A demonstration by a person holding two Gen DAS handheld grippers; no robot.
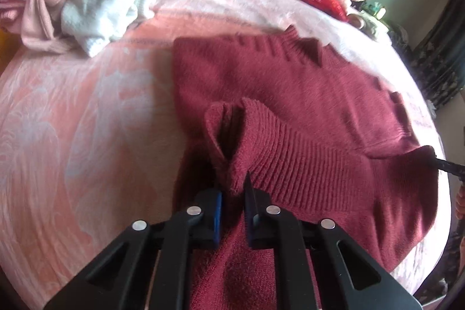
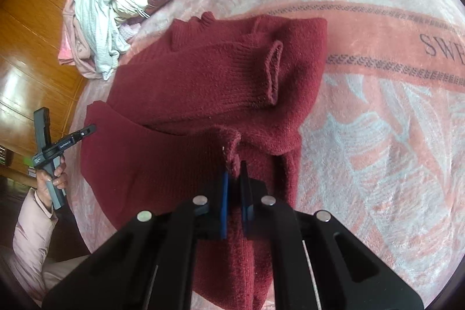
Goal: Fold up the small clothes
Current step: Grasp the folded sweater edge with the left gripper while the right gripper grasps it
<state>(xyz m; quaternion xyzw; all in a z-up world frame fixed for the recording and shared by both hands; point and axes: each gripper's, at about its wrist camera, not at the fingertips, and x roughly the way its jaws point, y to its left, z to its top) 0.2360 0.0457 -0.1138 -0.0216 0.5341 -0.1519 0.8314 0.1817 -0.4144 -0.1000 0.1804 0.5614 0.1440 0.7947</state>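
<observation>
Burgundy knit sweater [image 1: 305, 106] lies on the pink blanket [image 1: 72, 121]; left gripper [image 1: 233, 202] and right gripper [image 2: 234, 188] each pinch its near hem (ribbed).

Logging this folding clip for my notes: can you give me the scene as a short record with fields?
surface: pink patterned blanket
garment: dark red knit sweater, sleeve folded across body
left hand-held gripper: shut on sweater fabric
right hand-held gripper: shut on sweater edge
background: pile of pale clothes
</observation>
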